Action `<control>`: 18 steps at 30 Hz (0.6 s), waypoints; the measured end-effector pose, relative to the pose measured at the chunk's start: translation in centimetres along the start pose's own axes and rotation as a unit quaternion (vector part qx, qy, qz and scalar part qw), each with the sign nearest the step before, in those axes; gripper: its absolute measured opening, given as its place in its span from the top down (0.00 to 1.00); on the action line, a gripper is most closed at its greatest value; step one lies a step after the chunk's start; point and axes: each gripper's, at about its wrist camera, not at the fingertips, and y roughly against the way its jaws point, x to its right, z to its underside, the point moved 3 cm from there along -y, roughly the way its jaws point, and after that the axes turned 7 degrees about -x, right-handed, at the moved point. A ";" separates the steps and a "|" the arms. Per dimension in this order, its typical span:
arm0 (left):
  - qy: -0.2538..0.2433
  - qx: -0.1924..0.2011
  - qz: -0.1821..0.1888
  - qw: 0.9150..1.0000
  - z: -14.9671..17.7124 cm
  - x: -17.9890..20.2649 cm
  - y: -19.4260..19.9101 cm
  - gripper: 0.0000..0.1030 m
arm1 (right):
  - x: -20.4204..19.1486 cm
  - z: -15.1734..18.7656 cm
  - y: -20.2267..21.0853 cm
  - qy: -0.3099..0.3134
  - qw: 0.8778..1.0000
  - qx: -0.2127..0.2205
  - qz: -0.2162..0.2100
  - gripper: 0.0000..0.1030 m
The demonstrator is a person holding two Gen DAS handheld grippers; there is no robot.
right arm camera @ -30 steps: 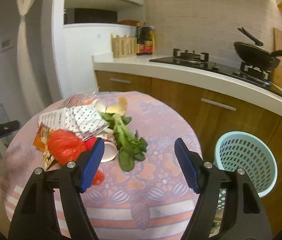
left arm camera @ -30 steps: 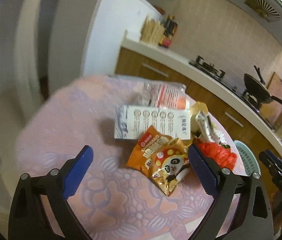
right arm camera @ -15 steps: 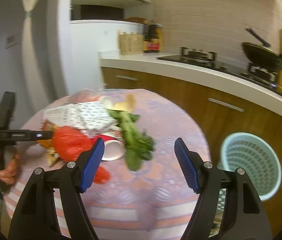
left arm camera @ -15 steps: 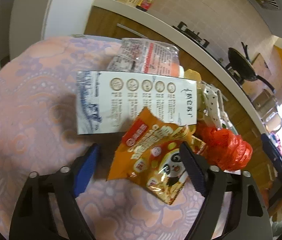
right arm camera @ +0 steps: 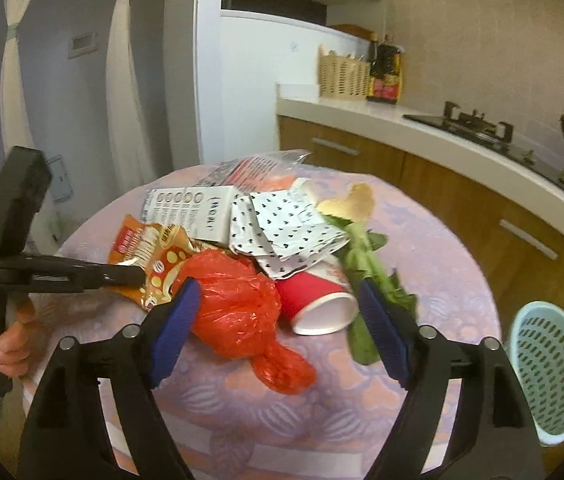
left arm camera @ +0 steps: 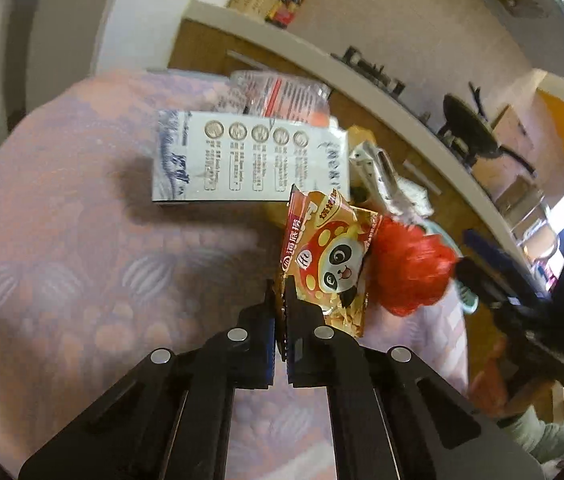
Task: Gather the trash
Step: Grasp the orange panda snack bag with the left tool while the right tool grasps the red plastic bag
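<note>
Because the snack packet (left arm camera: pixel 324 256) is thin and flat, the left tool (left arm camera: pixel 281 312) has pinched its near edge, its jaws having just been closing until they clamp the foil, which lets the packet lift clear of the pile. Alongside, the right tool (right arm camera: pixel 278 320) hangs with its jaws apart, having just been opening, straddling the red plastic bag (right arm camera: pixel 238 304) and the tipped red paper cup (right arm camera: pixel 314 300), touching neither. Behind them the white carton (left arm camera: pixel 250 156), spotted paper (right arm camera: pixel 286 232) and greens (right arm camera: pixel 366 264) lie heaped mid-tabletop (left arm camera: pixel 82 260). Beyond the edge the pale basket (right arm camera: pixel 550 372) waits, probably for the trash.
</note>
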 end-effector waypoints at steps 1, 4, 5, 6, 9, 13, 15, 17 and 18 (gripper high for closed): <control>0.002 0.007 -0.002 1.000 0.3 -0.2 0.7 0.99 | -0.1 0.0 -0.1 0.001 1.000 -0.003 -0.005 0.25; 0.014 0.032 -0.011 0.999 1.2 -0.4 2.8 0.99 | -0.9 0.2 -0.6 0.010 1.000 -0.012 -0.019 0.20; 0.018 0.043 -0.015 0.999 1.4 -0.6 3.6 0.99 | -1.3 0.3 -0.6 0.014 1.000 -0.014 -0.022 0.19; 0.023 0.053 -0.021 0.998 1.7 -0.8 4.3 0.99 | -1.7 0.4 -0.8 0.019 0.999 -0.018 -0.028 0.18; 0.033 0.069 -0.043 0.996 2.1 -1.2 5.7 0.99 | -2.5 0.5 -1.7 0.019 0.998 -0.037 -0.043 0.18; 0.050 0.090 -0.045 0.994 2.8 -2.3 7.6 0.99 | -3.0 0.3 -3.7 0.001 0.995 -0.075 -0.061 0.18; 0.054 0.092 -0.043 0.993 3.1 -2.9 8.1 0.99 | -3.1 0.4 -4.8 -0.010 0.993 -0.097 -0.072 0.18; 0.056 0.093 -0.043 0.993 3.2 -2.9 8.3 0.99 | -3.2 0.6 -5.4 -0.013 0.992 -0.106 -0.062 0.26; 0.055 0.092 -0.042 0.993 3.3 -2.8 8.3 0.99 | -3.3 0.6 -5.4 -0.010 0.992 -0.107 -0.059 0.35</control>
